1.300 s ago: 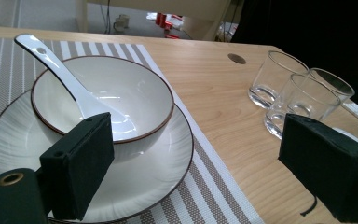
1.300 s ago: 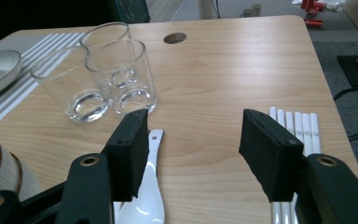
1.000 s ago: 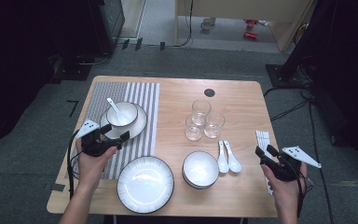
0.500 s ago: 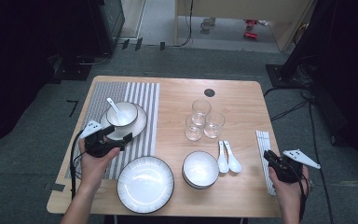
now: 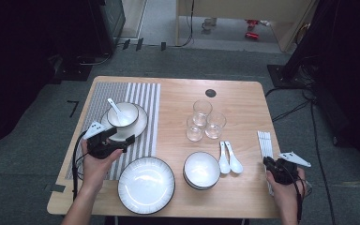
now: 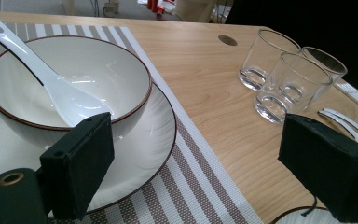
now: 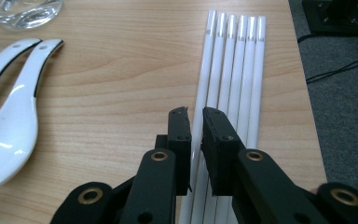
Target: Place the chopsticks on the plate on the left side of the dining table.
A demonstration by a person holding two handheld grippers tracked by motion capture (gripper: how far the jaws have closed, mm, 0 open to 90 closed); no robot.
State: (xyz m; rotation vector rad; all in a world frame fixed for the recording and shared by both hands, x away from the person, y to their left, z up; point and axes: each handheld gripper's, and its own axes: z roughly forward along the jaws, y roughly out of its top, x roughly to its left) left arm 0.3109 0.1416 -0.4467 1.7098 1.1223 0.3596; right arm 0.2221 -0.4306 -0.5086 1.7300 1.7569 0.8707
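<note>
you're pinching the right gripper (image 7: 194, 116) fingers nearly closed around one chopstick (image 7: 200, 112); left gripper (image 5: 117, 140) is hanging wide open. keep it single.

In the right gripper view, the near ends of the white chopsticks (image 7: 235, 70) lie hidden under the black right gripper (image 7: 195, 128); whether it pinches one, I cannot tell; the clear drinking glass (image 7: 25, 11) is cut off at the top edge.
</note>
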